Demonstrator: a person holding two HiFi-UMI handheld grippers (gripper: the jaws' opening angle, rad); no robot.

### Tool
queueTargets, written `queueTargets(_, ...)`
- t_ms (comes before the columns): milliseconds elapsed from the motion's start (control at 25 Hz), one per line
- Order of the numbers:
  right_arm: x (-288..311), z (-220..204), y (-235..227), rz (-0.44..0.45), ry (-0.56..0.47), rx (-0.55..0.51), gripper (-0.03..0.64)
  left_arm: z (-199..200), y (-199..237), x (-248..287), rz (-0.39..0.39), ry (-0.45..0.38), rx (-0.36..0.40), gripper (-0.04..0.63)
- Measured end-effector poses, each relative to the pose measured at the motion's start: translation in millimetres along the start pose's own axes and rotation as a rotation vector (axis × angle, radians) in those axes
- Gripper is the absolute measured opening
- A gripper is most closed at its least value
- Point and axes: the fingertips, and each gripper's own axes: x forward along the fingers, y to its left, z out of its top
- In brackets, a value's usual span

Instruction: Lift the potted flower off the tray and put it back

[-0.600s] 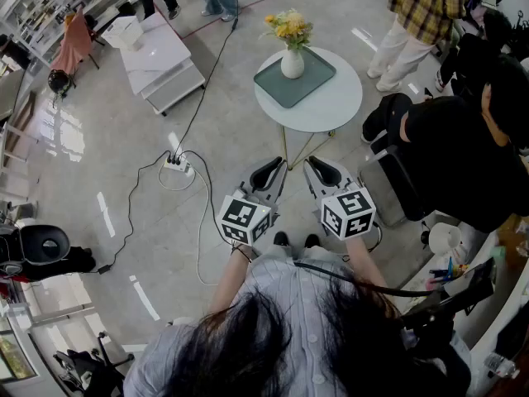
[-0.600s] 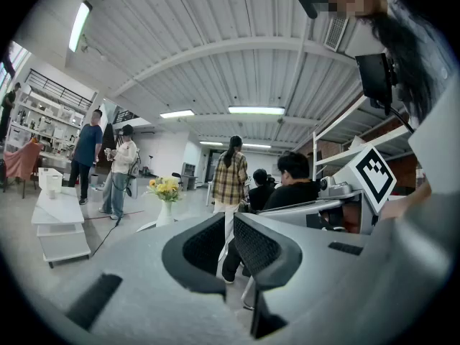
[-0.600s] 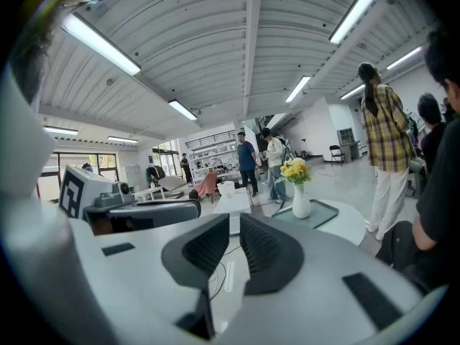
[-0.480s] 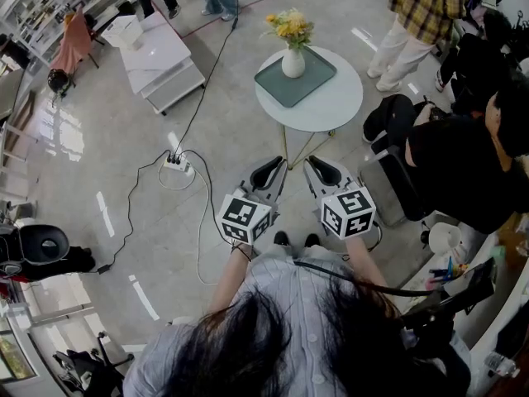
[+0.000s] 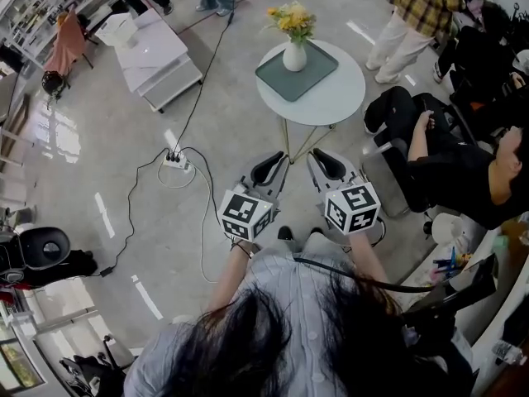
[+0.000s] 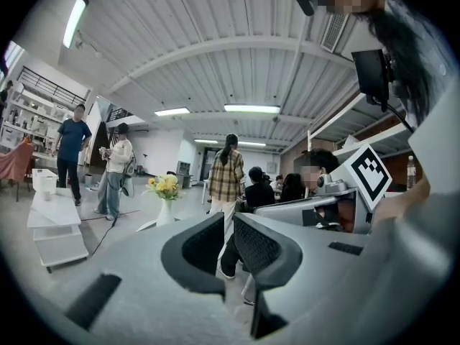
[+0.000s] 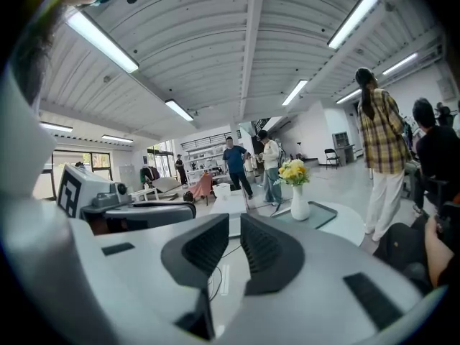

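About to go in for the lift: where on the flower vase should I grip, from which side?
Probably the vase at its narrow neck, under the flowers, coming level from the near side: it stands upright on the tray, body bulging below.

Glossy grey floor [image 5: 240,114], ribbed ceiling [image 7: 215,49], long strip lights [image 7: 100,42]

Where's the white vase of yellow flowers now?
Head view, top centre: the vase stands on the grey-green tray, on the round white table.
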Motion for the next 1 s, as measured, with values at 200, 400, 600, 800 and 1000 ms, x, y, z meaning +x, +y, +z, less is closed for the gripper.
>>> queueTargets(200,-4,-5,5,-0.021,0.014,0.004,0.066,-7,2,-5,-0.022,0.004,-0.016,0.031)
queueTargets(400,-4,-13,1,-0.025,0.035,0.005,0.066,-16,4,2,-0.036,0.013,-0.034,0.031)
queueTargets(600,5,-14,-10,-0.017,0.039,0.016,0.066,-11,11,14,-0.031,0.000,-0.019,0.031)
queueTargets(800,28,-6,-33,-0.004,0.039,0.013,0.066,-10,28,34,-0.018,0.017,-0.019,0.031)
queueTargets(1000,59,9,-61,0.017,0.052,0.001,0.066,-1,55,66,0.006,0.023,-0.022,0.031)
